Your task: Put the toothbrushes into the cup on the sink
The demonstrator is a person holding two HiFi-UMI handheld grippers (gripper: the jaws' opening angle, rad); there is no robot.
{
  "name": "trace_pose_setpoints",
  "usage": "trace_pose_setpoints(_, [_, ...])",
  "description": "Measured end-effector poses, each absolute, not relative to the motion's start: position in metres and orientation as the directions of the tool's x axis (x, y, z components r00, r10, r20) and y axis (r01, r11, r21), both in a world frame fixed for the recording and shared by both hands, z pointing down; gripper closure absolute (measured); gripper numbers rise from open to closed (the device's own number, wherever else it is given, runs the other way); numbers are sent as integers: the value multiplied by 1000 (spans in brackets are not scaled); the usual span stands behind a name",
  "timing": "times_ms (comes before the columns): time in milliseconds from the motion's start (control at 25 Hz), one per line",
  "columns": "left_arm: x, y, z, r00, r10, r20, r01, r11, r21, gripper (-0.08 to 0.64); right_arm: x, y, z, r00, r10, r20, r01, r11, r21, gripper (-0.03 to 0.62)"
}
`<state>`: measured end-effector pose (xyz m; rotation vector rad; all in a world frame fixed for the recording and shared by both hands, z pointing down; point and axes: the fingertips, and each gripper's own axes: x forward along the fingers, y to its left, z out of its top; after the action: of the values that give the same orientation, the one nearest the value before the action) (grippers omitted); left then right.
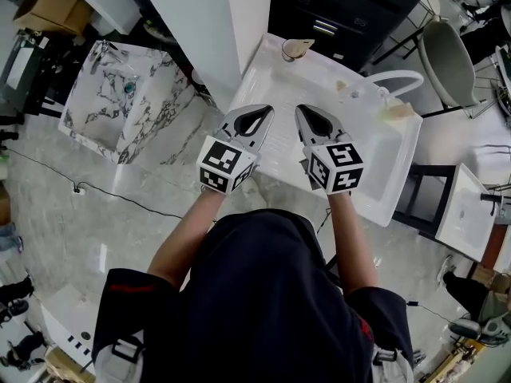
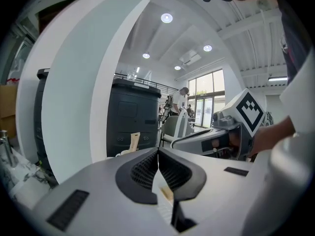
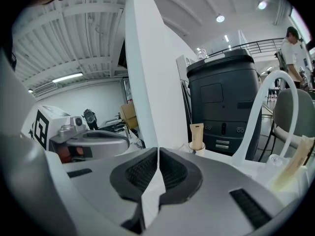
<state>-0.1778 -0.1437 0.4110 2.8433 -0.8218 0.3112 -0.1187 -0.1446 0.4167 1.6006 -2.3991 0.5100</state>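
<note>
1. Toothbrushes (image 1: 398, 111): I see a pale beige, stick-like shape on the far right rim of the sink (image 1: 374, 174), at the foot of the arched white faucet (image 1: 399, 73). I cannot make out bristles or count how many there are.
2. Cup (image 1: 297, 49): small, round and white, it stands on the sink's far left corner, well apart from the toothbrushes. A flat beige piece stands upright in it.
3. Sink: white, glossy and rectangular. The grippers cover the middle of its basin, and the person's arms cover its near edge.
4. Left gripper (image 1: 257, 114) and right gripper (image 1: 310, 114): they sit side by side over the basin, pointing toward the far rim. On each, the dark ribbed pads are clenched together with nothing between them.
5. Surroundings: a white column (image 1: 247, 6) and a dark cabinet (image 1: 351, 6) stand behind the cup. A marble-veined basin (image 1: 112, 110) lies to the left, and a grey chair (image 1: 447, 58) is at the far right.
</note>
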Motion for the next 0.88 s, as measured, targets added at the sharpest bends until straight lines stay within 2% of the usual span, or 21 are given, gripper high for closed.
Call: trace_pose_setpoints(880, [-116,-51,390,818,-529,226,-553,-831,58,543,-67,-46,395,-408,-857,315,-913,386,-133,554])
